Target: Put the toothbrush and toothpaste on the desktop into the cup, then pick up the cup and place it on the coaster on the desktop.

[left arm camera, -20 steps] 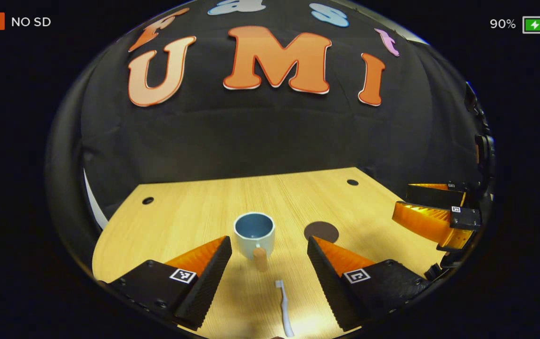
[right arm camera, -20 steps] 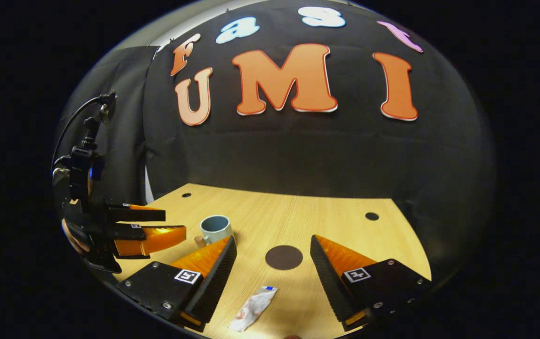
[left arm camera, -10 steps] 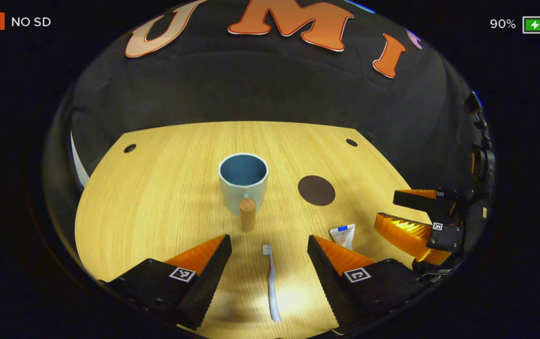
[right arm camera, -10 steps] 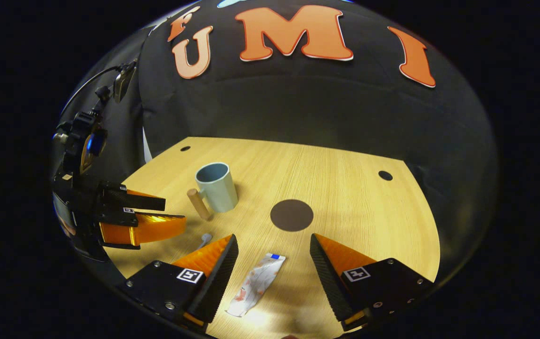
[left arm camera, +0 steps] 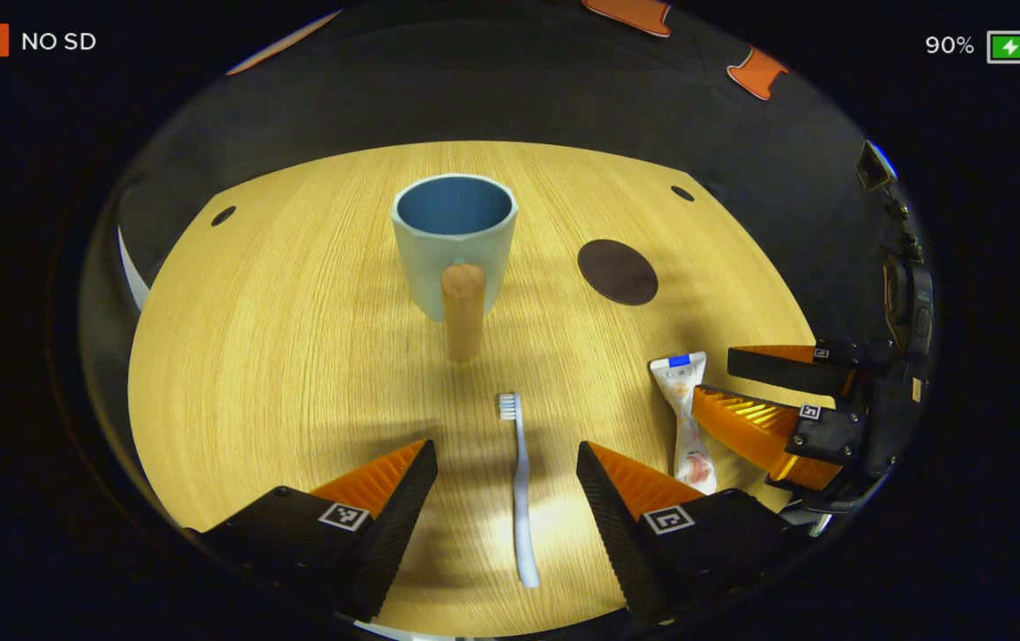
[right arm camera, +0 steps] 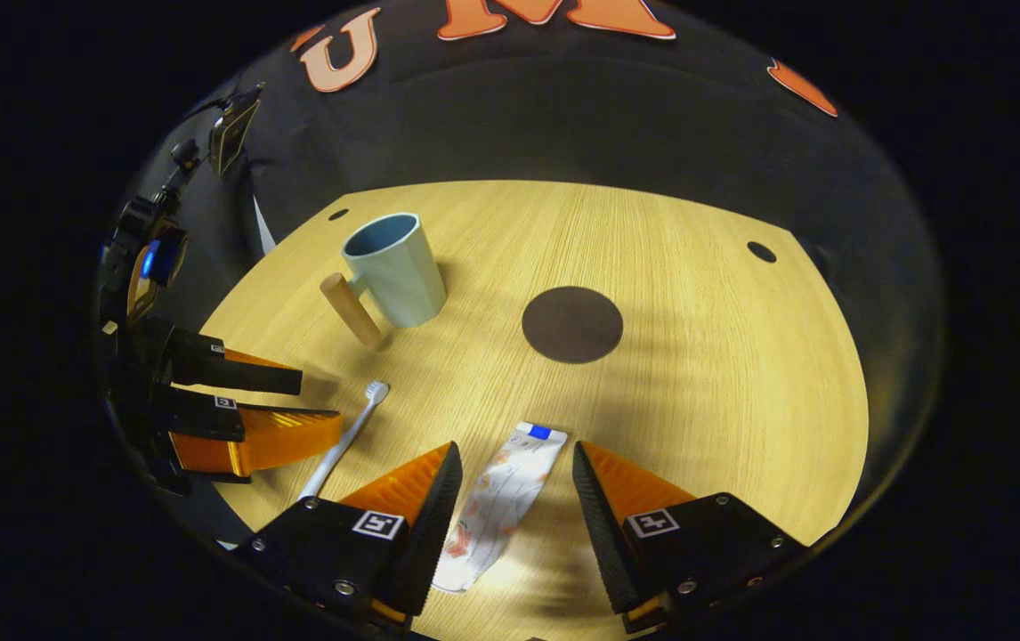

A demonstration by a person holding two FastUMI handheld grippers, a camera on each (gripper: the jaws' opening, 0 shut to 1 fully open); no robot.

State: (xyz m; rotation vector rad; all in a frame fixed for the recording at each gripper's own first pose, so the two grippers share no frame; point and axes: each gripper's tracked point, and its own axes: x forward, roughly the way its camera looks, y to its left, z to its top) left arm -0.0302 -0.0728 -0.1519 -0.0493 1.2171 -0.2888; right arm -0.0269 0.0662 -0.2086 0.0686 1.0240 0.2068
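A pale blue cup (left arm camera: 454,240) (right arm camera: 392,266) with a wooden handle (left arm camera: 463,308) stands upright on the wooden desktop (left arm camera: 296,338). The white toothbrush (left arm camera: 519,481) (right arm camera: 345,438) lies flat, its shaft between the spread fingers of my left gripper (left arm camera: 506,463), which is open and just above it. The toothpaste tube (right arm camera: 499,503) (left arm camera: 686,418) lies flat, its body between the fingers of my open right gripper (right arm camera: 510,463). A round dark brown coaster (left arm camera: 617,271) (right arm camera: 572,324) sits to the right of the cup.
Small dark holes (left arm camera: 223,215) (right arm camera: 761,252) mark the desktop's far corners. The black cloth wall (right arm camera: 563,116) closes off the back. In the right gripper view the left gripper's body (right arm camera: 207,401) is at the left edge; bare wood lies around the coaster.
Both grippers have dropped and tilted down toward the desktop. The toothbrush now lies between the left fingers and the tube between the right fingers, which have narrowed a little. Nothing on the desk has moved.
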